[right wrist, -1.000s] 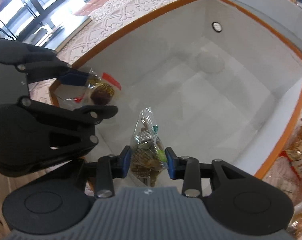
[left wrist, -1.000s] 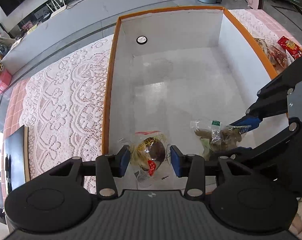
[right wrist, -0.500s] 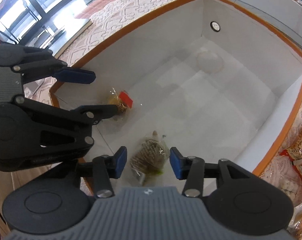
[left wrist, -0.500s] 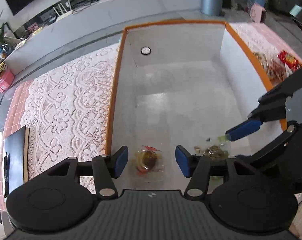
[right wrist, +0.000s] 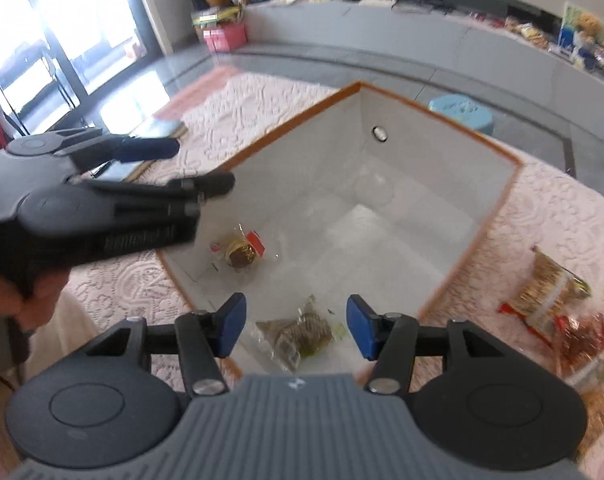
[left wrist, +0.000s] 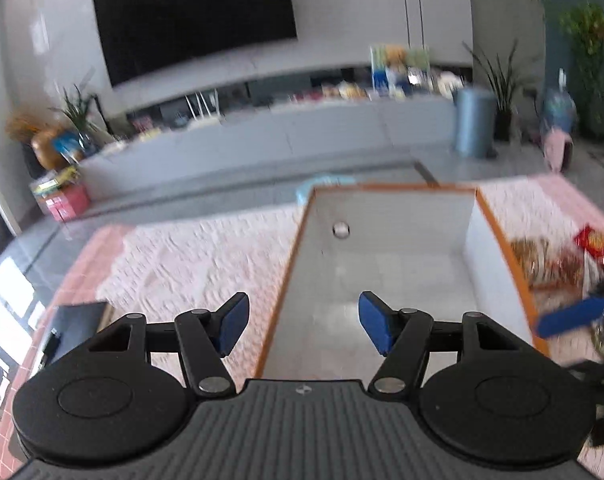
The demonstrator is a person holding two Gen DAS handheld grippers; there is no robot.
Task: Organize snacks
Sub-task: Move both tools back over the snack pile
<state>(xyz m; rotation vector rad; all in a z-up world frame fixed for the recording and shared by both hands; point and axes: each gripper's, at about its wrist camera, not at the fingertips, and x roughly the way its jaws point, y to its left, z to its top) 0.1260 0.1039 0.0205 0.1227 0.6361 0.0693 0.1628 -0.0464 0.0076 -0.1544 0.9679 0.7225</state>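
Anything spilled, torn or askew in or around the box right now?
Nothing stands out. Two clear-wrapped snack packets lie loose on the floor of the white orange-rimmed box; more packets wait on the lace tablecloth beside it.

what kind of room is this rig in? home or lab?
Looks like a home living room, probably. A big wall-mounted TV hangs above a long low media console, potted plants stand nearby, and the white orange-rimmed box sits on a lace tablecloth.
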